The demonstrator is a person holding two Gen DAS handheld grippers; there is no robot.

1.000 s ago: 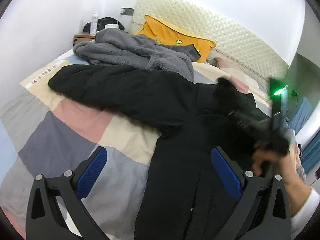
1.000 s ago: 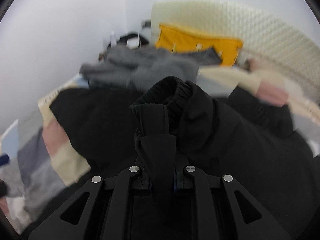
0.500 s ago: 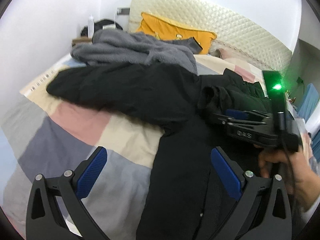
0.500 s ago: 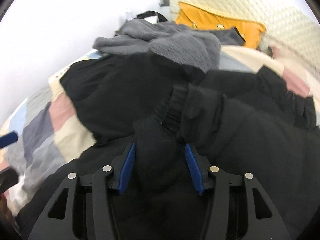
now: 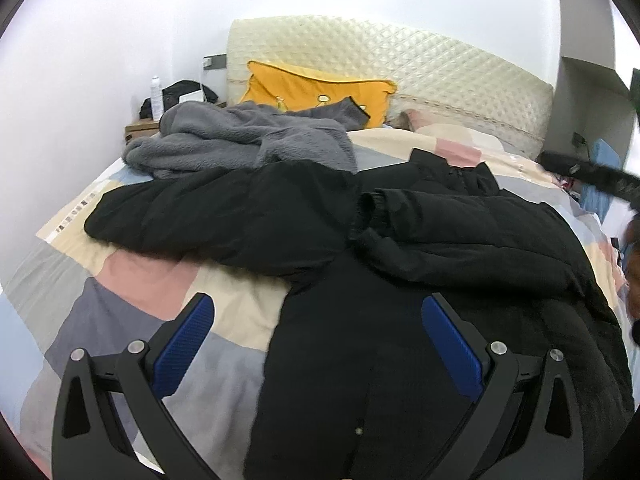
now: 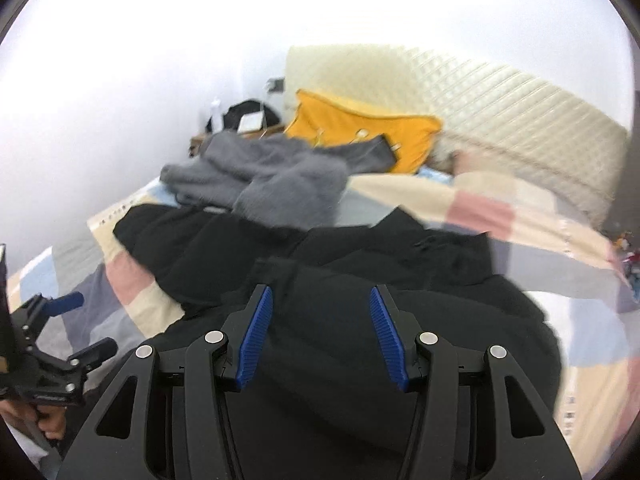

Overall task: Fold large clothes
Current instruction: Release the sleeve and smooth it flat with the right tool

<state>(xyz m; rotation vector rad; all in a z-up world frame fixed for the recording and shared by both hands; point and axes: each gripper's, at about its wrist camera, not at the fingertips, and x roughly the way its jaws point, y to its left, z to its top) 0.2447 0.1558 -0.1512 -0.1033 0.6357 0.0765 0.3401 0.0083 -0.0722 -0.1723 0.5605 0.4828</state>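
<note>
Far left: patchwork bedcover [image 5: 132,312], grey fleece [image 5: 240,140] heaped near head of bed, yellow pillow [image 5: 316,90] against quilted headboard [image 5: 440,68]. Left gripper [image 5: 318,336] jaws spread wide, nothing between, hovering over bedcover edge and lower part of black coat [image 5: 400,248]. Coat sprawled across middle of bed, one sleeve stretched out left, other sleeve folded back onto body. Right gripper [image 6: 320,330] jaws parted, just let go, coat below but not pinched. Right wrist view pretty blurry.
</note>
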